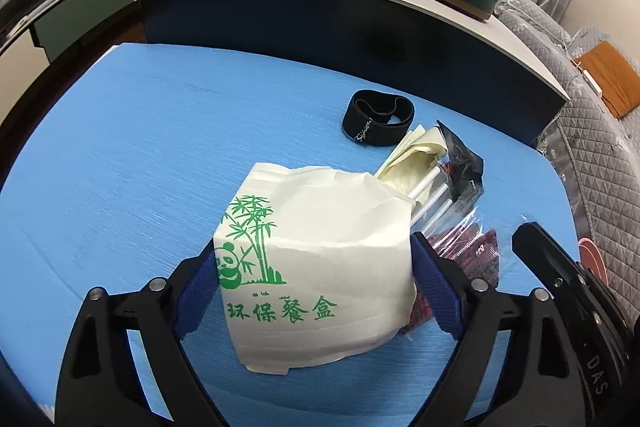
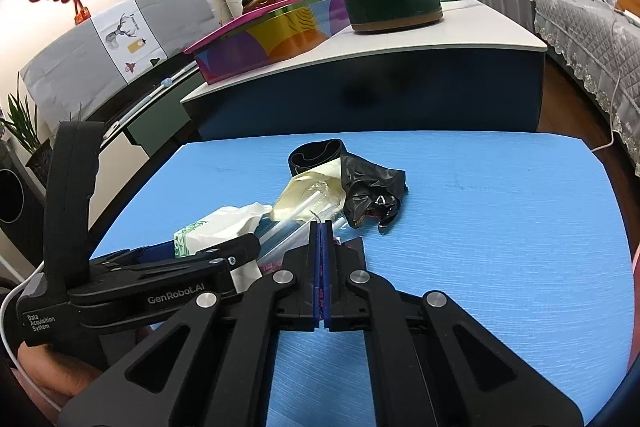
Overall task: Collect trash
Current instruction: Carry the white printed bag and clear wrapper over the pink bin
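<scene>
Left gripper spread wide, pads flanking white meal box, steadying it; right gripper pinched tight on clear wrapper to lift

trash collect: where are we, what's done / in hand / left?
Done: nothing visibly binned; no bin in view. In hand: left gripper brackets the white paper bag, though pad contact is unclear; right gripper is shut on the clear wrapper's edge. Left: yellow paper, black plastic bag, black band on the blue mat.
</scene>
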